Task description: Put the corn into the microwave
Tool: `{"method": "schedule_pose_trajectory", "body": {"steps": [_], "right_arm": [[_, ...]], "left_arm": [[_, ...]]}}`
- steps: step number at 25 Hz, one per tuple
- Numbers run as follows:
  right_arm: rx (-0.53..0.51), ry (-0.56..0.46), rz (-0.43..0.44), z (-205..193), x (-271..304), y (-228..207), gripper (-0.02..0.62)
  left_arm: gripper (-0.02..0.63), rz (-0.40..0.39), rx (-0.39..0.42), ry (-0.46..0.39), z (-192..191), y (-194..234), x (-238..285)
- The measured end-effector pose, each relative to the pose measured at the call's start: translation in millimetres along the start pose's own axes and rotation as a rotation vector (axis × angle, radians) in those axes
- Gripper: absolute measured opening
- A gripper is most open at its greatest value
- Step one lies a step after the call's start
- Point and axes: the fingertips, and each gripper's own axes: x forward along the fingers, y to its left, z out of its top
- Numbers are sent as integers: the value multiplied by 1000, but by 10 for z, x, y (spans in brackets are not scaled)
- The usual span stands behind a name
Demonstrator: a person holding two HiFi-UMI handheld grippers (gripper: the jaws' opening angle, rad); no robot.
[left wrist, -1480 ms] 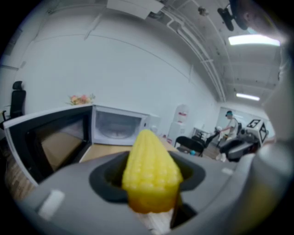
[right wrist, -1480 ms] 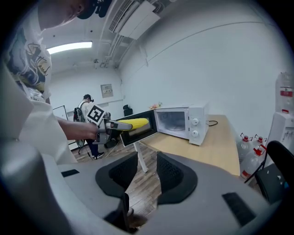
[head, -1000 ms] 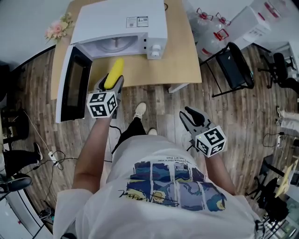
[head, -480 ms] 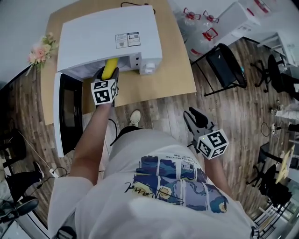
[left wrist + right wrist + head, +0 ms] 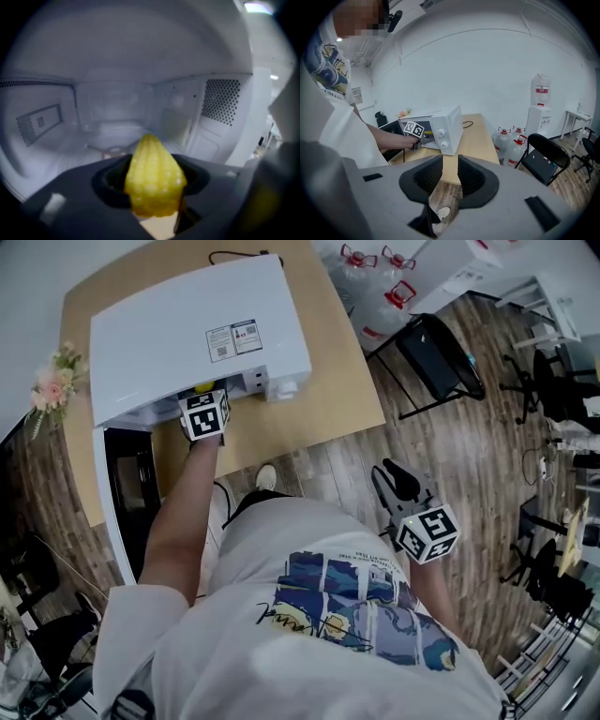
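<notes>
- Two grippers in the head view, one in each hand. Left gripper [image 5: 203,401] stretched forward to the mouth of the white microwave [image 5: 187,324] on the wooden table [image 5: 328,404]. Door [image 5: 122,502] swung fully open to the left, evidently to leave the entry free. Only a small yellow tip of the corn [image 5: 202,387] visible under the front edge of the casing.
- Same view: right gripper [image 5: 397,476] held low beside the body, over the plank floor and well apart from the table. Judged idle and kept out of the working path.
- Left gripper view: aimed straight into the lit cavity, with a perforated vent [image 5: 222,101] on the right wall. Corn clamped between the two dark jaws, pointed end forward for lengthwise entry. Jaws spread fairly wide, but only as wide as the thickness of the cob, and closed against both of its flanks. Corn carried in the air above the cavity floor [image 5: 61,159], touching neither floor nor walls, and not yet set down.
- Right gripper view: jaws apart by a narrow gap, with nothing between them. Only floor and the table edge seen through the gap. Farther off, the microwave side-on, with the left gripper at its opening.
- Judged step: insertion under way, release not yet made. Next move likely to call for lowering onto the cavity floor, then spreading the jaws. Possible fault: cob rolling once released.
</notes>
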Motion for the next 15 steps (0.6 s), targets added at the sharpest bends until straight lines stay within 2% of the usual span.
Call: {"method": "schedule_pose_trajectory", "body": {"steps": [15], "right_arm": [[47,-7,-51,-38,-6,17,92]], "left_arm": [[258,15,91,85,-1,-182,194]]}}
